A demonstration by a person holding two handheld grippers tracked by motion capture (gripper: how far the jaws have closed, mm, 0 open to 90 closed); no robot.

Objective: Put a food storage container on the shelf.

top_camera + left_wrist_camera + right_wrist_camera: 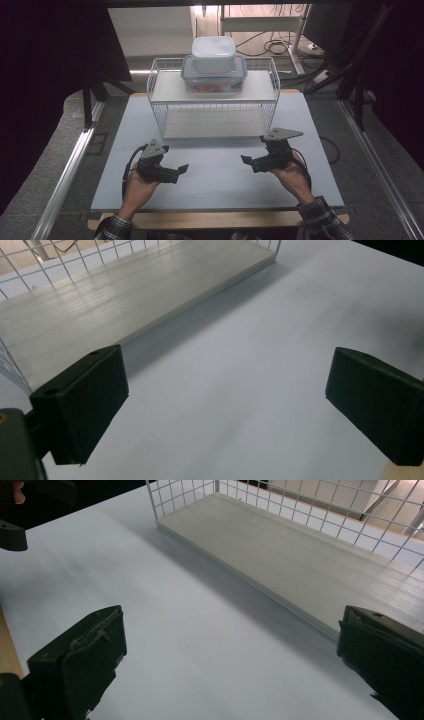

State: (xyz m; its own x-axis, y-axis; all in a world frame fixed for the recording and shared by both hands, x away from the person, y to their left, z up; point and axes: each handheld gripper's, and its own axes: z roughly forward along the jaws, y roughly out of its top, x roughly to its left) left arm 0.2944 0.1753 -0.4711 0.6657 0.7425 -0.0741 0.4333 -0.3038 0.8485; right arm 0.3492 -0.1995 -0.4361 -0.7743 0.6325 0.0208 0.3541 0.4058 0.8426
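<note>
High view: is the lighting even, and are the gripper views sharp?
High view: bright on the table, dark surroundings, glare behind the stacked containers. Left gripper view: soft shadow beside the rack board. Right gripper view: jaws near the lens slightly soft, table sharp.

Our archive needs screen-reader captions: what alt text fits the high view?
Two hand-held grippers, left gripper and right gripper, rest open on a white table facing each other. Behind them a wire rack carries two stacked food containers on its top shelf.

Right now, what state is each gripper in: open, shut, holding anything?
Left gripper: open, jaws wide apart, holding nothing, over the table.
Right gripper: open, jaws wide apart, holding nothing, short of the wire rack.
</note>
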